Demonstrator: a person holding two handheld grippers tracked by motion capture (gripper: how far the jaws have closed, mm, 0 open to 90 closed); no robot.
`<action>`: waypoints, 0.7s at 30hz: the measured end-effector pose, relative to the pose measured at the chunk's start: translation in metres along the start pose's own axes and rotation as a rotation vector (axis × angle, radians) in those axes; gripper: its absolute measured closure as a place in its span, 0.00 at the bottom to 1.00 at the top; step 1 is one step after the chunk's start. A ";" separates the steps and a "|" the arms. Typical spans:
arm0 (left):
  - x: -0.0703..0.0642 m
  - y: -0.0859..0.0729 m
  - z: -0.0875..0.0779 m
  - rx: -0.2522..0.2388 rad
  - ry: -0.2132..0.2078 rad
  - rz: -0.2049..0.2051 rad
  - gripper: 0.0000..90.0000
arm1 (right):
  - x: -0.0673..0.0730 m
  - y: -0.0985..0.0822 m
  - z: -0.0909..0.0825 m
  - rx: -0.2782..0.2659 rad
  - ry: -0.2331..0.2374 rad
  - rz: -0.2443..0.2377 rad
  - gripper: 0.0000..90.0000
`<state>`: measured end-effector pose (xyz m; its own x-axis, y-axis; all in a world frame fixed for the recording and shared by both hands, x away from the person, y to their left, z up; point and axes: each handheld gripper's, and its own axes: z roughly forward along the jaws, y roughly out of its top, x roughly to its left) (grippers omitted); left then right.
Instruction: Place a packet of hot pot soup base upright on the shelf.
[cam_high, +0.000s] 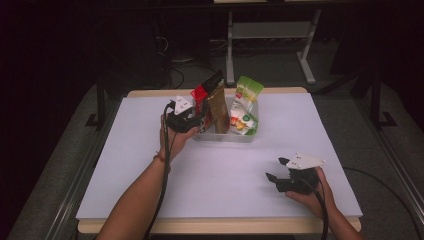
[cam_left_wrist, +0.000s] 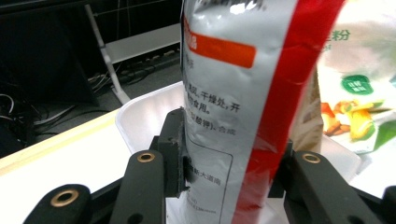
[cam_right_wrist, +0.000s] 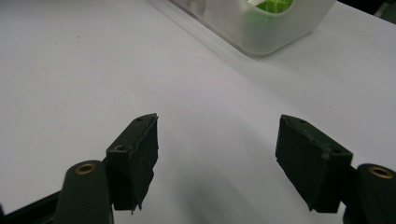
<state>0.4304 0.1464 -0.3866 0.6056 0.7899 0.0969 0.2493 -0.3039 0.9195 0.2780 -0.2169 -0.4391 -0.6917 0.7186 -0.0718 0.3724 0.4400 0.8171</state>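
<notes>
**Left tool clamped on a snack bag at the bin**

Left tool (cam_high: 199, 119) closed on the silver-and-red bag (cam_left_wrist: 233, 93), one black pad pressed to each side low down, probably to keep the tall, limp pack upright and steady. Held standing at the left end of the bin (cam_left_wrist: 140, 112), just beside a brown bag (cam_high: 218, 107) and a green pouch (cam_high: 246, 107), all three on end and close together. Cannot tell whether its bottom rests on the bin floor.

Right tool (cam_right_wrist: 217, 154) wide open and empty, low over the bare desk (cam_right_wrist: 70, 70), well apart from the bin, seemingly parked out of the way.

Glossy, crinkled foil film on the held bag, with a red stripe, an orange bar and small print. Translucent plastic bin with rounded corners. Matte white desk top. Blocky, dull black pads.
</notes>
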 end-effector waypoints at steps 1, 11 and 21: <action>0.000 0.000 -0.001 0.004 -0.002 0.007 0.66 | 0.000 0.000 0.000 -0.001 0.000 -0.001 0.33; 0.002 0.002 -0.016 0.009 -0.021 0.058 0.63 | 0.002 0.002 0.000 0.001 0.004 -0.011 0.33; 0.001 0.003 -0.034 0.014 -0.021 0.149 0.55 | 0.004 0.004 -0.001 0.010 -0.014 -0.041 0.33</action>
<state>0.4060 0.1645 -0.3707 0.6522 0.7243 0.2238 0.1660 -0.4245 0.8901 0.2757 -0.2125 -0.4354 -0.6979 0.7071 -0.1135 0.3496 0.4747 0.8077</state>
